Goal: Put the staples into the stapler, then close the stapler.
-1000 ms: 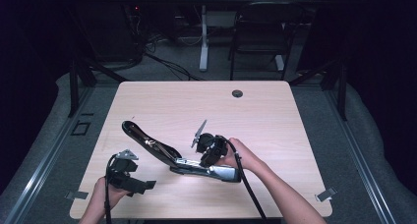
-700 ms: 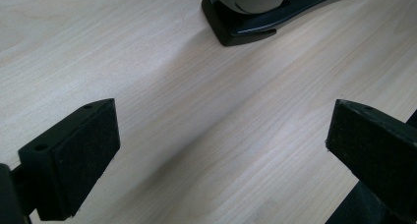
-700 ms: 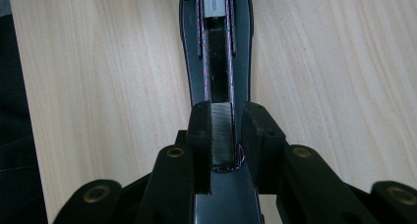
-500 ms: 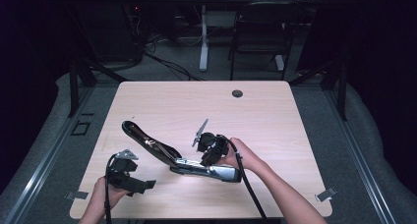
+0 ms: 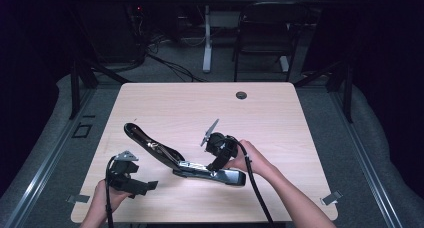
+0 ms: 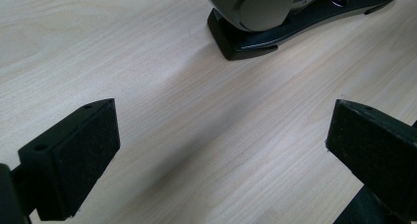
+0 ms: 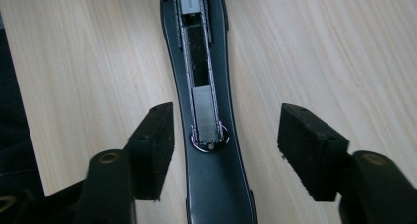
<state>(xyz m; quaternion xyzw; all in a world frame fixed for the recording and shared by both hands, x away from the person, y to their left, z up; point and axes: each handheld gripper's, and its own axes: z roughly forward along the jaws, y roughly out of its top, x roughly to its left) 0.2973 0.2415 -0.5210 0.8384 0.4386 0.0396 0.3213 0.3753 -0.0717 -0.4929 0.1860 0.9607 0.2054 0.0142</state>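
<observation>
Right tool (image 7: 226,135) jaws just opened — straddling stapler (image 7: 204,86), clear both sides.

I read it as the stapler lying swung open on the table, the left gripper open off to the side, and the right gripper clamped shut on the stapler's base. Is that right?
Not quite. The right gripper is not clamped: the right gripper view shows its jaws, just opened, standing apart on either side of the stapler base, pads clear of it. The rest holds: the stapler lies swung open on the table, and the left gripper is open off to the side.
</observation>
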